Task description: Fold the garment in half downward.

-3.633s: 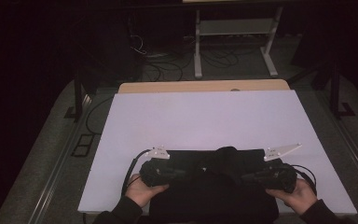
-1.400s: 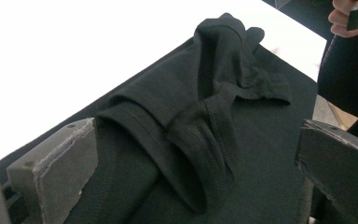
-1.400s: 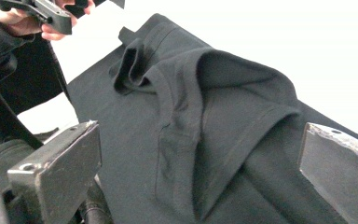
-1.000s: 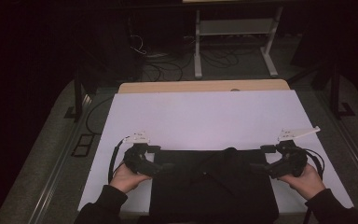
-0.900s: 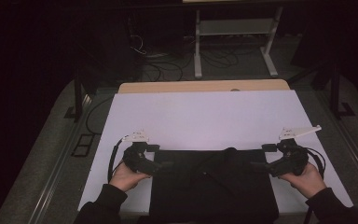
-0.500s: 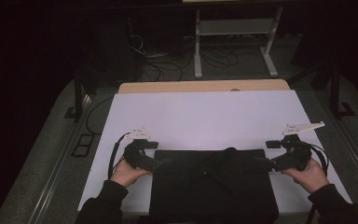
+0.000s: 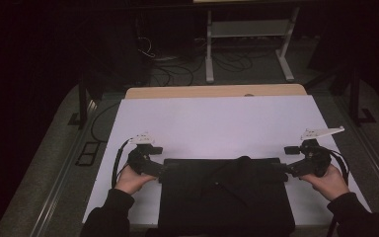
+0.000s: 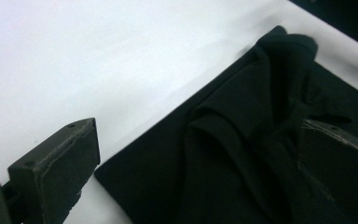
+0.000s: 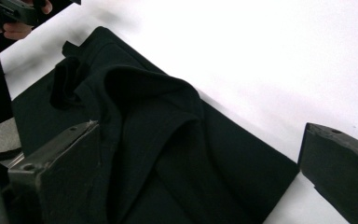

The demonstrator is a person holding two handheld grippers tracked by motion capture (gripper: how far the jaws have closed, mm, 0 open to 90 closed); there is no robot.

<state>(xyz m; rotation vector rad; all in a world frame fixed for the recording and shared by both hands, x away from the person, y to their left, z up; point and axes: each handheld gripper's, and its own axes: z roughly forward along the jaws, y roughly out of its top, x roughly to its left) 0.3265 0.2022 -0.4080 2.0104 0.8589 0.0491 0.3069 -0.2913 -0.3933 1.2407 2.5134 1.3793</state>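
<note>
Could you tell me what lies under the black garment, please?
The black garment lies flat on the white table cover. Whatever lies beneath its middle is covered.

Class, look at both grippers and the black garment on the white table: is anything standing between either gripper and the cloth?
Nothing visible does. The left gripper sits at the black garment's far left corner and the right gripper at its far right corner, both with jaws open astride the corner, only bare white table around them.

A white sheet is spread over a wooden table. Grey carpet is seen on both sides. A white metal stand and tangled cables are set beyond, in a dark room.
</note>
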